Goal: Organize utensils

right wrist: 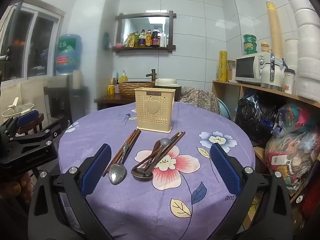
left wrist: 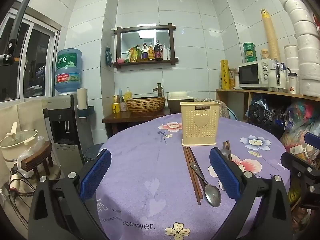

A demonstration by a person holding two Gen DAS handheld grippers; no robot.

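Spoon (right wrist: 117, 173) w/ chopsticks (right wrist: 124, 150) lies btwn open right fingers (right wrist: 225, 168).

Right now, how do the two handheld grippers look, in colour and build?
Both look alike. The left gripper and the right gripper each have two black angular plastic fingers with silver bolts, ending in blue dimpled pads. The left gripper's black body bears faint pale lettering, too blurred to read.

- Round table under a purple floral cloth (right wrist: 124, 210).
- Blue water-cooler bottle (left wrist: 68, 71) at left.
- Dark wood-framed mirror shelf (left wrist: 145, 45) lined with sauce bottles.
- Woven brown basin (left wrist: 146, 104) below.
- White microwave (left wrist: 255, 74) on a wooden shelf, right.
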